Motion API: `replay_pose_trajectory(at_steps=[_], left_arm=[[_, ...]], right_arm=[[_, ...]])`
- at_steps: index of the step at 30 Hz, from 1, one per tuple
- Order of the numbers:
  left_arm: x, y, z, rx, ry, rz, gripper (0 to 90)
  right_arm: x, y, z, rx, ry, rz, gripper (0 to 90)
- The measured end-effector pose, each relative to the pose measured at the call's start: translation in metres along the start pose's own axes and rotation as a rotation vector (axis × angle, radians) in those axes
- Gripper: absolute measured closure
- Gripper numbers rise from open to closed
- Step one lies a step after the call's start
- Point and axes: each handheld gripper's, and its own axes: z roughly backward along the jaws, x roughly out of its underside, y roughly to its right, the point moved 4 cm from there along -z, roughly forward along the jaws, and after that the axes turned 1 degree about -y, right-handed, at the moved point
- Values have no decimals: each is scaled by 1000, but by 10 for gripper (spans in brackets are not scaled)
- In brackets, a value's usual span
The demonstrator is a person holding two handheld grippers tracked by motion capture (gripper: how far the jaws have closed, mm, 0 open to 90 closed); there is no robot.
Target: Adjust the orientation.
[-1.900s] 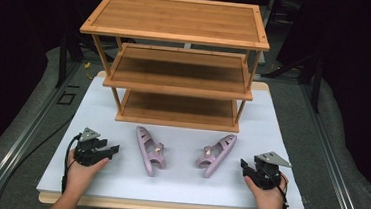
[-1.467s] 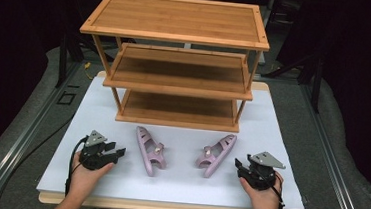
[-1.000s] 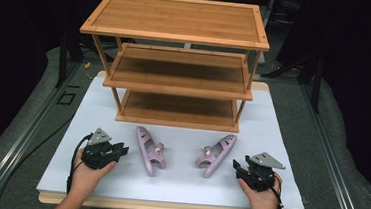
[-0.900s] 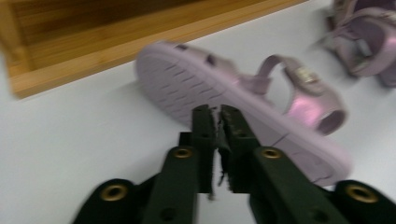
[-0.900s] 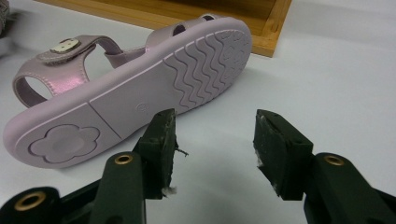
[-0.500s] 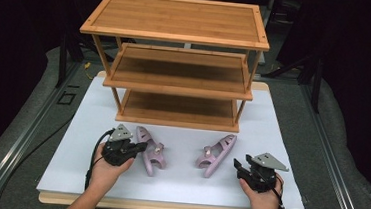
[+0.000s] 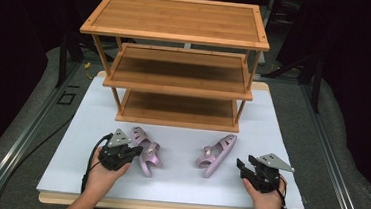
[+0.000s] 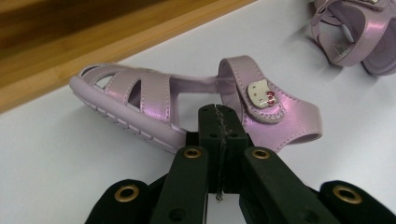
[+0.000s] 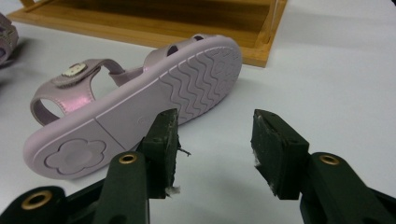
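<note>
Two lilac child's sandals lie on the white board in front of the wooden rack. My left gripper (image 7: 137,152) reaches the left sandal (image 7: 147,154) from its left. In the left gripper view its jaws are shut flat against each other, and my left gripper (image 8: 218,112) has its tips right at the side of that sandal (image 8: 140,93), below the strap with the cat badge. The right sandal (image 7: 217,154) lies on its side. My right gripper (image 7: 241,165) is just right of it, open (image 9: 215,126) with nothing between the jaws; the wavy sole (image 9: 140,102) faces it.
A three-tier bamboo shoe rack (image 7: 176,73) stands at the back of the white board (image 7: 177,189), its lowest shelf (image 9: 140,23) just behind the sandals. Grey padded table surface surrounds the board. The second sandal (image 8: 355,37) shows at the top right of the left gripper view.
My left hand has slid right across the board from the front left up to the left sandal. The right hand has stayed almost where it was.
</note>
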Motion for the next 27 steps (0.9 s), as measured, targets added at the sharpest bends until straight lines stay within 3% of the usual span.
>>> replay_pose_trajectory(at_steps=[3, 9, 14, 15, 18, 19, 22, 25, 27], left_arm=[[13, -11, 0, -35, -63, 4, 900], [41, -27, 2, -19, -79, 135, 900], [45, -34, 8, -66, -88, 147, 899], [44, -36, 12, -80, -77, 167, 894], [45, -37, 17, -85, -74, 166, 872], [45, -36, 22, -86, -59, 194, 856], [44, -36, 26, -83, -47, 206, 788], [42, -34, 34, -106, -28, 215, 711], [41, -33, 43, -87, 9, 243, 584]], right_arm=[[-2, 2, 2, -5, 16, -17, 507], [-2, -2, 1, -16, 8, -8, 507], [-2, -2, 0, -11, 14, -2, 505], [-2, -1, 1, -8, 7, -4, 504], [-1, 0, 0, -9, 13, -11, 504], [-1, 0, 0, -11, 9, -16, 503], [-1, 0, 0, -10, 8, -18, 502], [-1, 0, 0, -12, 9, -18, 501], [-1, 0, 0, -13, 12, -21, 500]])
